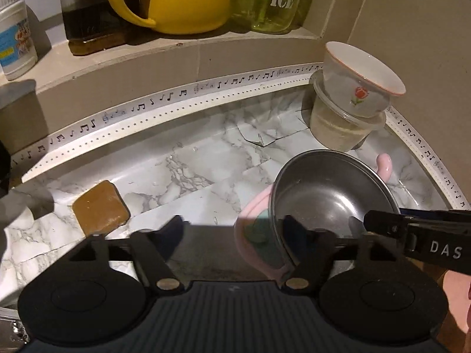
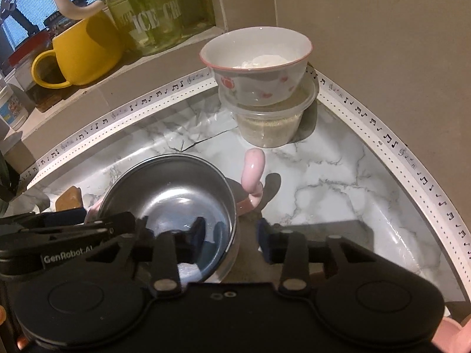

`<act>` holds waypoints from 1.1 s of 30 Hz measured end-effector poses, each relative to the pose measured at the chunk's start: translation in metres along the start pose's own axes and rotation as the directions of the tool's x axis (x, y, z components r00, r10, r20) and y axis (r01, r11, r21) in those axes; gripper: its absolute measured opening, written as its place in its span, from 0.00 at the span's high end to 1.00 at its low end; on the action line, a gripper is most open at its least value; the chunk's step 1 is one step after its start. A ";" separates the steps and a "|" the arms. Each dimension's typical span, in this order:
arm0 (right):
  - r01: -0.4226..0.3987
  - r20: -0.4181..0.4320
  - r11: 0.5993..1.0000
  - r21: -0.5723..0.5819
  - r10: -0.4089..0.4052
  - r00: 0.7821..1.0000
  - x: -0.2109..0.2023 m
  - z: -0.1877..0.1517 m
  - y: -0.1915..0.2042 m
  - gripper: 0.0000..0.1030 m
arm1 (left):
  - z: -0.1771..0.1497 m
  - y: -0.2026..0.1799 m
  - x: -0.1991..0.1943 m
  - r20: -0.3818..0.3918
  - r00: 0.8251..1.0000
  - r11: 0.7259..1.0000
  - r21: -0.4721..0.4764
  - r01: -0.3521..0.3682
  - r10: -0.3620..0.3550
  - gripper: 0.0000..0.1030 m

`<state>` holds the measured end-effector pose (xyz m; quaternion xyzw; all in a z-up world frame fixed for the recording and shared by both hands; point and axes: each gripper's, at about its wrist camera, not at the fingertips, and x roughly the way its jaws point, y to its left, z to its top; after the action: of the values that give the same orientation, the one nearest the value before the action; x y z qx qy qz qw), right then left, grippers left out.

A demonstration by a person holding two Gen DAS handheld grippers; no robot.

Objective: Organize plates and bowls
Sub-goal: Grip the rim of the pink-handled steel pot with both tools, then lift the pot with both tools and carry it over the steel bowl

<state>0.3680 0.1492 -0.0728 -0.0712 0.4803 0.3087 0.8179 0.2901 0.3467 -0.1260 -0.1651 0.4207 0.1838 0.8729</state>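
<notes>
A steel bowl (image 1: 329, 203) (image 2: 173, 197) sits inside a pink ceramic dish with a curled pink handle (image 2: 253, 167), on the marble counter. My left gripper (image 1: 235, 229) is open, its right finger inside the steel bowl's near rim, left finger out over the counter. My right gripper (image 2: 231, 235) is open, its left finger inside the bowl and its right finger outside, straddling the rim. A white flowered bowl (image 1: 362, 73) (image 2: 256, 64) is stacked on a clear plastic tub (image 1: 341, 129) (image 2: 270, 123) in the back corner.
A ledge behind holds a yellow mug (image 1: 176, 0) (image 2: 82, 56), a green "ICE" jar (image 1: 273, 0) (image 2: 147, 14), a dark bottle (image 1: 85, 14) and a white tub (image 1: 14, 35). A brown soap block (image 1: 100, 211) lies on the counter (image 1: 206, 161) at left.
</notes>
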 end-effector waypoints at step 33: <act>0.033 0.127 0.998 0.050 -0.039 0.991 -0.148 -0.056 -0.024 0.94 | -0.032 -0.056 -0.137 0.092 0.991 0.987 0.140 0.084 -0.097 0.70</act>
<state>0.2884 0.0425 0.0156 -0.0403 0.4328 0.2860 0.8540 0.2152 0.2585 -0.0289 -0.1148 0.3805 0.1227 0.9094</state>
